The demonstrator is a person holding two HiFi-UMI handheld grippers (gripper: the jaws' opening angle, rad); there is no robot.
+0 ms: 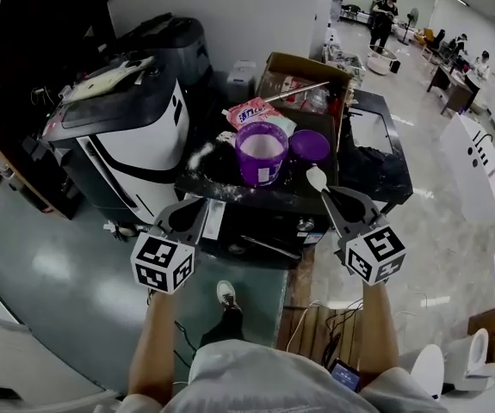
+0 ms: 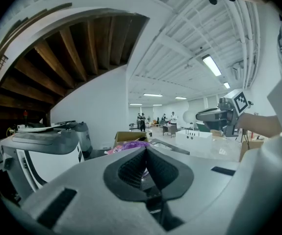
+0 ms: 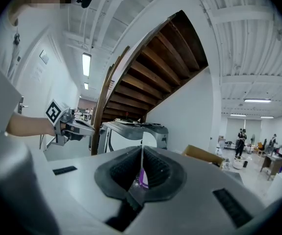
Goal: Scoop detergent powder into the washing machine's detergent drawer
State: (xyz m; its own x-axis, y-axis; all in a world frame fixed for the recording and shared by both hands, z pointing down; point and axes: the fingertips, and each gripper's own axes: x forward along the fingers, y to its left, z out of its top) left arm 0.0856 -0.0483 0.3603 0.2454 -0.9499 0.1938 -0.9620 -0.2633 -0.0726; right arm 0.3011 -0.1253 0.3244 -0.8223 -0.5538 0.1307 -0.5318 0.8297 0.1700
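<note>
A purple tub (image 1: 262, 151) full of white detergent powder stands on a black table (image 1: 376, 175), with its purple lid (image 1: 309, 145) lying to its right. My right gripper (image 1: 331, 200) is shut on the handle of a white scoop (image 1: 316, 179), whose bowl is just right of the tub and near the table's front edge. In the right gripper view the scoop handle (image 3: 141, 161) shows edge-on between the shut jaws. My left gripper (image 1: 187, 212) is shut on nothing, in front of the table's left end. The washing machine (image 1: 126, 114) stands left of the table; no drawer shows.
Spilled white powder (image 1: 200, 155) lies left of the tub. A pink packet (image 1: 251, 112) and an open cardboard box (image 1: 303, 80) sit behind it. People stand far off at the back right (image 1: 383, 11). A white box (image 1: 475, 162) stands at the right.
</note>
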